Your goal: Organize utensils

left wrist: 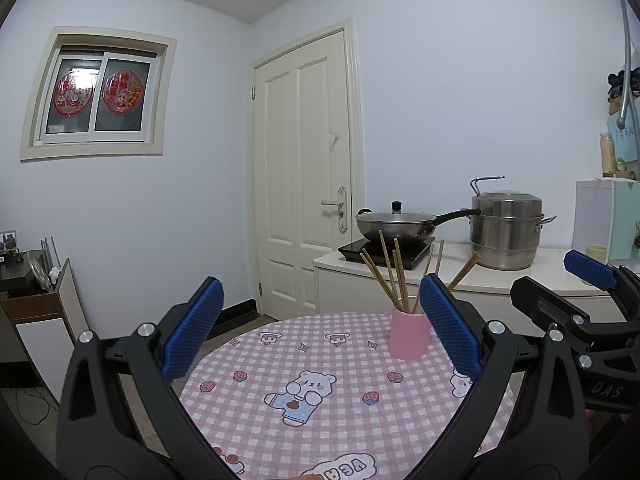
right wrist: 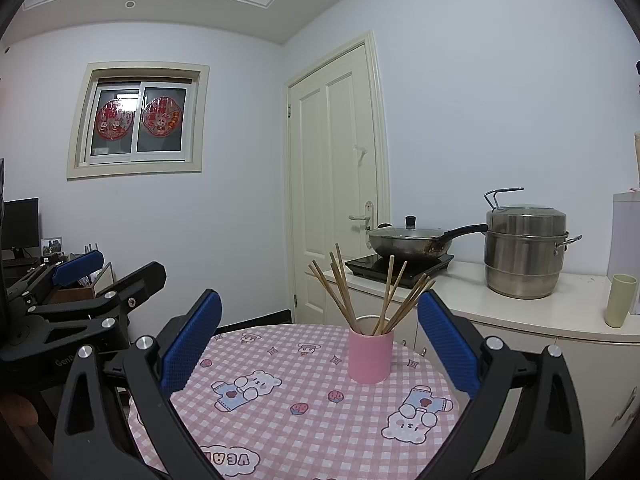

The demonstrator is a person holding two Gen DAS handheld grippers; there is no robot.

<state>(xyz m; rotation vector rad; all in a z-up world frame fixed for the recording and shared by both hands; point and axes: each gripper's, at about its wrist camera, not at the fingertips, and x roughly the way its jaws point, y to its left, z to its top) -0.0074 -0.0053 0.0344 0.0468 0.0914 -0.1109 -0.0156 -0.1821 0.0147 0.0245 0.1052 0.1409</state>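
A pink cup (left wrist: pixel 409 335) stands upright on the round table with the pink checked cloth (left wrist: pixel 320 380). Several wooden chopsticks (left wrist: pixel 394 276) stand fanned out in it. My left gripper (left wrist: pixel 320 336) is open and empty, held above the table's near side, the cup just inside its right finger. The cup also shows in the right wrist view (right wrist: pixel 370 354) with the chopsticks (right wrist: pixel 372 288). My right gripper (right wrist: pixel 318 340) is open and empty, short of the cup. Each gripper shows at the edge of the other's view.
Behind the table a white counter (right wrist: pixel 520 312) carries an induction hob with a lidded wok (right wrist: pixel 412 240), a steel steamer pot (right wrist: pixel 524 256) and a pale green cup (right wrist: pixel 620 300). A closed door (right wrist: pixel 340 184) is behind. A low cabinet (left wrist: pixel 44 320) stands at the left.
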